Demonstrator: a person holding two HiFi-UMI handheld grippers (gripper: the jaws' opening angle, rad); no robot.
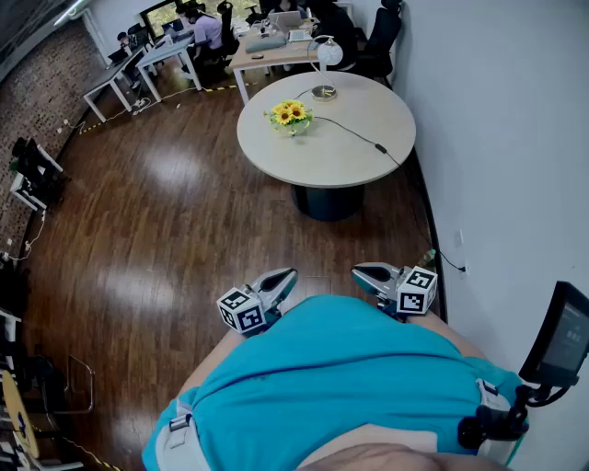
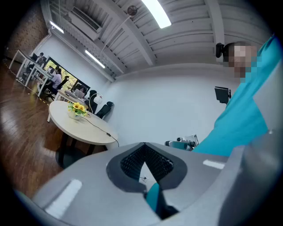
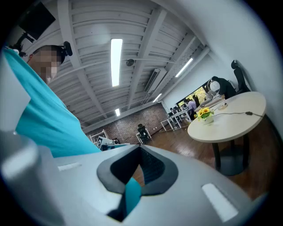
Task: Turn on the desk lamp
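Observation:
The white desk lamp [image 1: 326, 55] stands at the far edge of a round cream table [image 1: 350, 161], its disc base [image 1: 323, 92] beside it. A black cord with an inline switch [image 1: 379, 147] runs across the tabletop. Both grippers are held close to the person's body, well short of the table. My left gripper [image 1: 287, 274] and my right gripper [image 1: 359, 270] point toward the table, each shut with nothing between the jaws. In the left gripper view the tips [image 2: 144, 144] meet, and the table [image 2: 88, 129] lies far off to the left. The right gripper's tips [image 3: 140, 147] also meet.
A vase of sunflowers [image 1: 291, 115] sits on the table's left side. Dark wooden floor [image 1: 166, 239] stretches between me and the table. A white wall [image 1: 497, 138] runs along the right. Desks with seated people [image 1: 198, 28] fill the far end. A monitor on an arm [image 1: 561, 336] is at my right.

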